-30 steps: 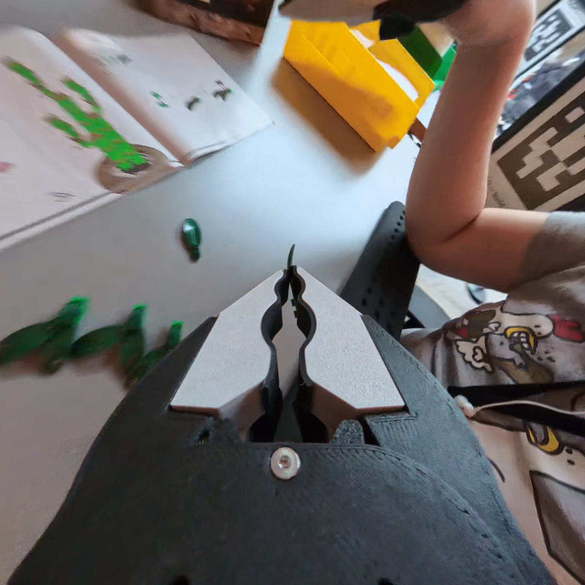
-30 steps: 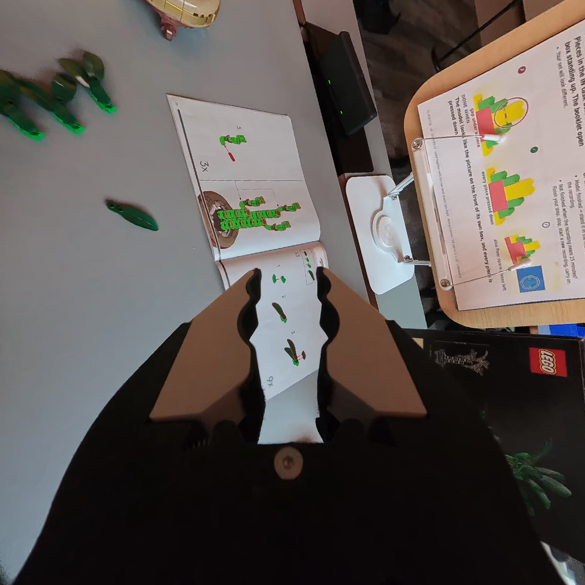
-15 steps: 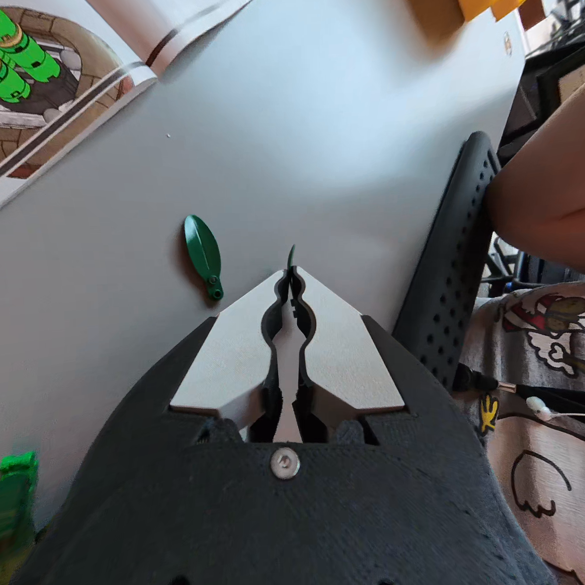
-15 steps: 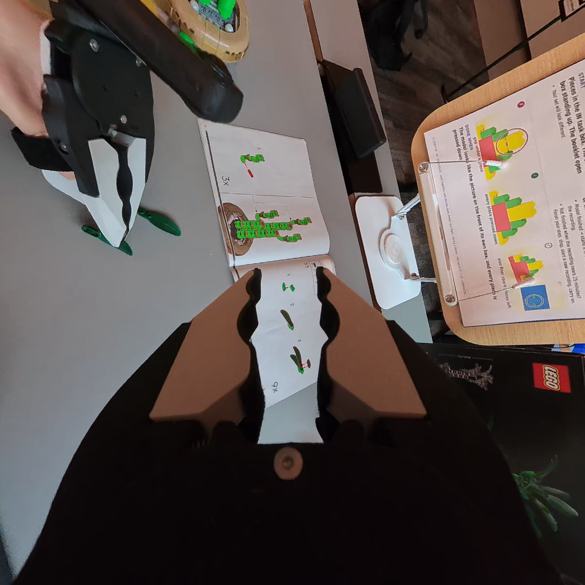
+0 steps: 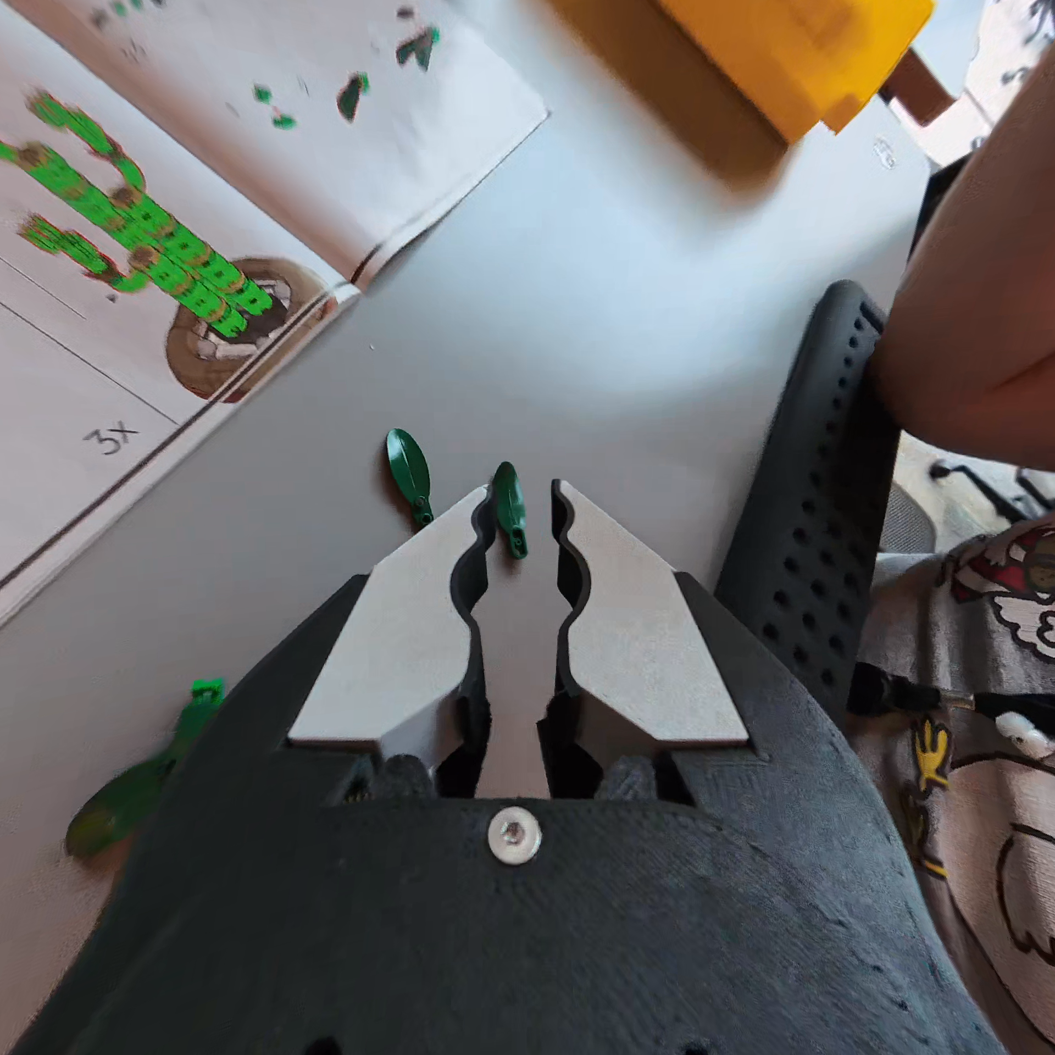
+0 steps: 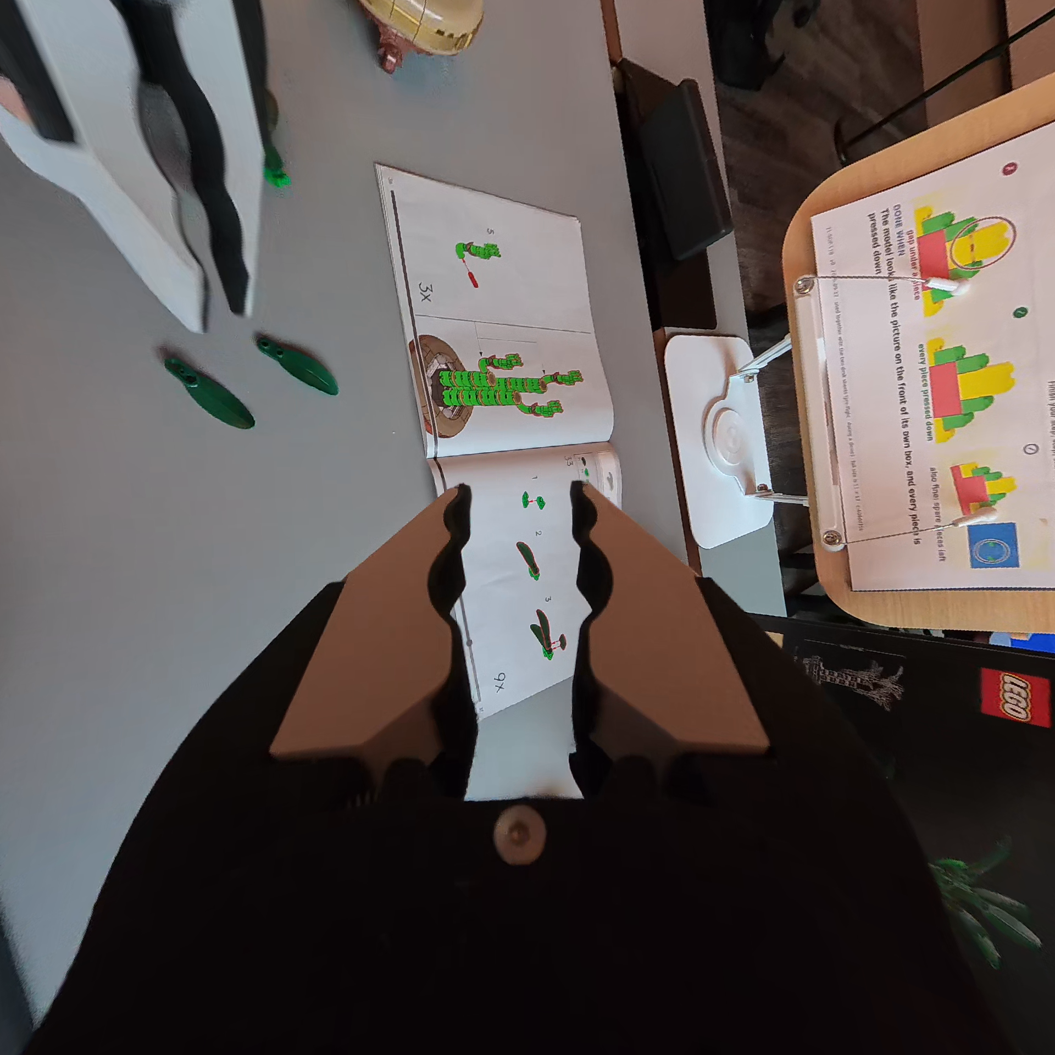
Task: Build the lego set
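Note:
Two dark green leaf pieces lie flat on the grey table, side by side. In the left wrist view one leaf point(image 5: 510, 510) lies between the tips of my open left gripper point(image 5: 519, 485), and the other leaf point(image 5: 409, 474) lies just left of it. In the right wrist view the same leaves point(image 6: 209, 393) point(image 6: 297, 365) lie at the left, below the left gripper point(image 6: 220, 311). My right gripper point(image 6: 519, 485) is open and empty, held above the open instruction booklet point(image 6: 502, 319).
A blurred green leaf cluster point(image 5: 137, 782) lies at lower left. A yellow box point(image 5: 759, 63) stands at the back. A tan round base point(image 6: 425, 20), a white stand point(image 6: 722, 439), a wooden board with a sheet point(image 6: 925, 399) and the black set box point(image 6: 925, 713) sit around. A person's arm point(image 5: 970, 319) is at right. Left tips to right tips: about 15 centimeters.
My left gripper has opened and let go of the leaf, which now lies on the table beside the other leaf. The left gripper has drawn back slightly. The right gripper has barely moved.

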Demonstrator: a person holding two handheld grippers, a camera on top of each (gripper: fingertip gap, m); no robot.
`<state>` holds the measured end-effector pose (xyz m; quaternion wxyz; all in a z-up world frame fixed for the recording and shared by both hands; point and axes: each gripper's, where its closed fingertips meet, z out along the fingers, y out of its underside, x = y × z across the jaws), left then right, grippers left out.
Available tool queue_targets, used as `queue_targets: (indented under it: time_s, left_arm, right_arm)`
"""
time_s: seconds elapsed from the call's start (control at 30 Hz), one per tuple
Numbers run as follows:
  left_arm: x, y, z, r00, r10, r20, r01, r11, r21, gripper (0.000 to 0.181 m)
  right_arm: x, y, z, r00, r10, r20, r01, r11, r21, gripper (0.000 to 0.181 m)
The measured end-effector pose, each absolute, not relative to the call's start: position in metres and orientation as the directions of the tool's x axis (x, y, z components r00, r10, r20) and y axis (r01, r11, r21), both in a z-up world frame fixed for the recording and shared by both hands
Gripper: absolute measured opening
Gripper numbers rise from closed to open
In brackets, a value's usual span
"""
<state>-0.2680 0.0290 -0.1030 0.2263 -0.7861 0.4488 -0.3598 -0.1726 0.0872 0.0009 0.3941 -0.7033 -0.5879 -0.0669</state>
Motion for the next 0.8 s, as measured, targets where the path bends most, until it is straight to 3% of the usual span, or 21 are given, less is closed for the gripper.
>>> queue_targets:
  time_s: [0.03, 0.3, 0.57, 0.73, 0.8]
  left_arm:
    - [-0.274, 0.025, -0.100, 0.337, -0.885, 0.320, -0.548, -0.461, -0.698, 0.019]
    - [-0.278, 0.016, -0.142, 0.393, -0.918, -0.052, -0.694, -0.258, -0.672, 0.023]
    - [-0.269, 0.009, -0.164, 0.353, -0.935, -0.039, -0.755, -0.260, -0.602, 0.024]
    - [-0.265, 0.012, -0.161, 0.368, -0.928, -0.057, -0.723, -0.247, -0.645, 0.006]
    - [-0.263, 0.017, -0.142, 0.421, -0.907, 0.014, -0.615, -0.297, -0.730, 0.006]
  right_arm:
    - [-0.172, 0.088, -0.001, 0.301, 0.776, 0.554, 0.881, -0.003, -0.474, 0.035]
    - [-0.168, 0.093, -0.007, 0.310, 0.781, 0.542, 0.883, -0.026, -0.468, 0.035]
    - [-0.165, 0.093, -0.011, 0.303, 0.785, 0.540, 0.889, -0.030, -0.457, 0.035]
    - [-0.168, 0.095, -0.011, 0.308, 0.790, 0.530, 0.879, -0.023, -0.476, 0.035]
    - [-0.177, 0.096, -0.007, 0.318, 0.798, 0.512, 0.852, -0.003, -0.523, 0.035]
